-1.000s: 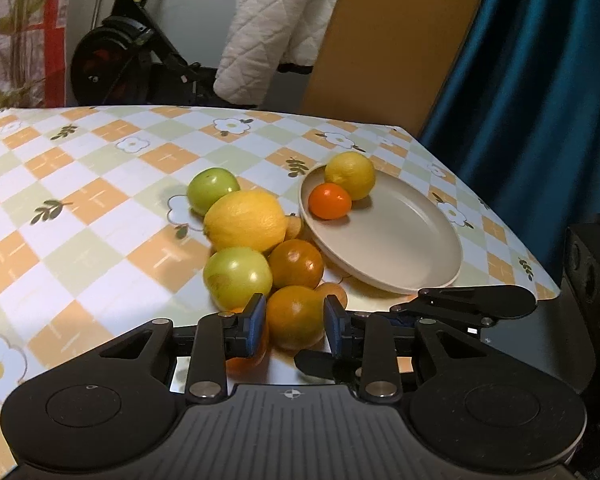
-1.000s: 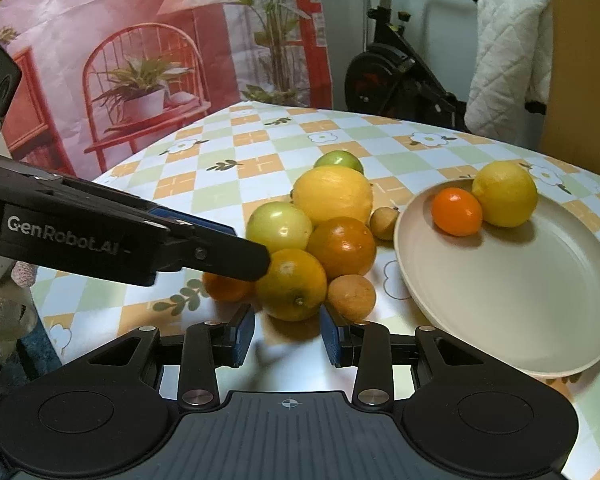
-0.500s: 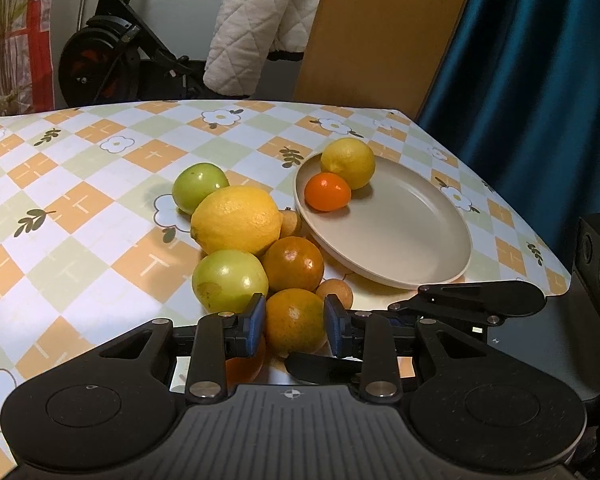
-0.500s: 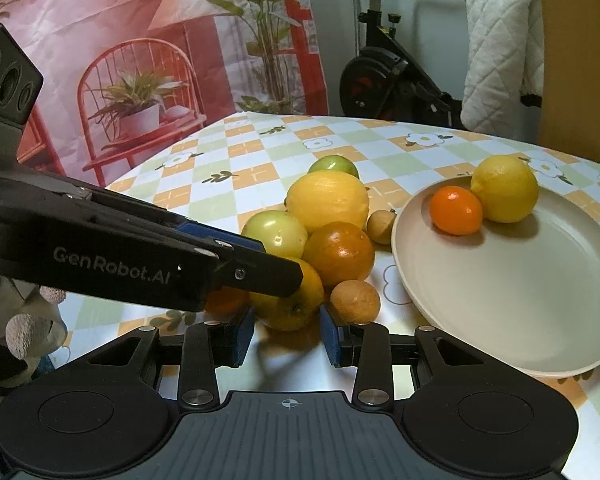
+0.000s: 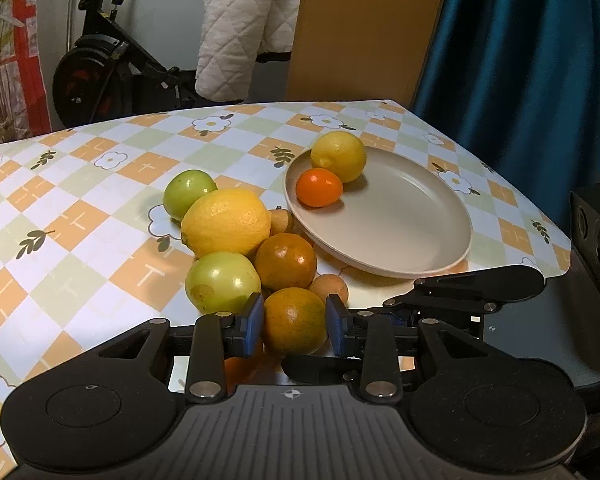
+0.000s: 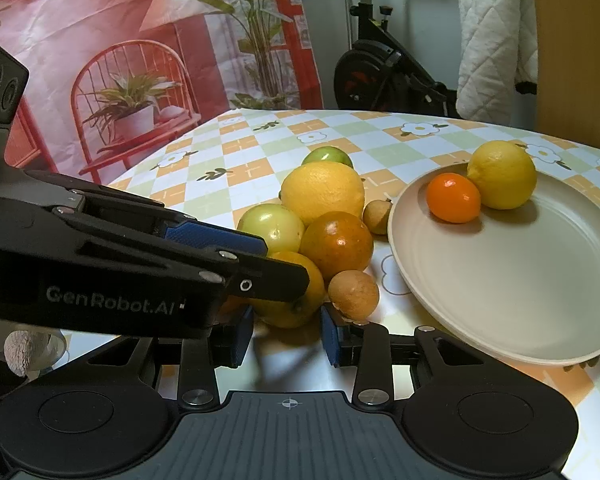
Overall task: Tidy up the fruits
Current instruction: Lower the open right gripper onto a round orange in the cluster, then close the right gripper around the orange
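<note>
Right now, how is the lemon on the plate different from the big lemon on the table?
The plate lemon is smaller and rounder; the table lemon is bigger and longer. The plate lemon sits on the beige plate touching a small orange fruit; the table lemon lies on the tablecloth, packed among green and orange fruits. Both are yellow with bumpy skin, and neither is gripped.

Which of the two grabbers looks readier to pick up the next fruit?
The left gripper: its blue pads already flank the greenish orange. The right gripper has nothing between its open fingers.
</note>
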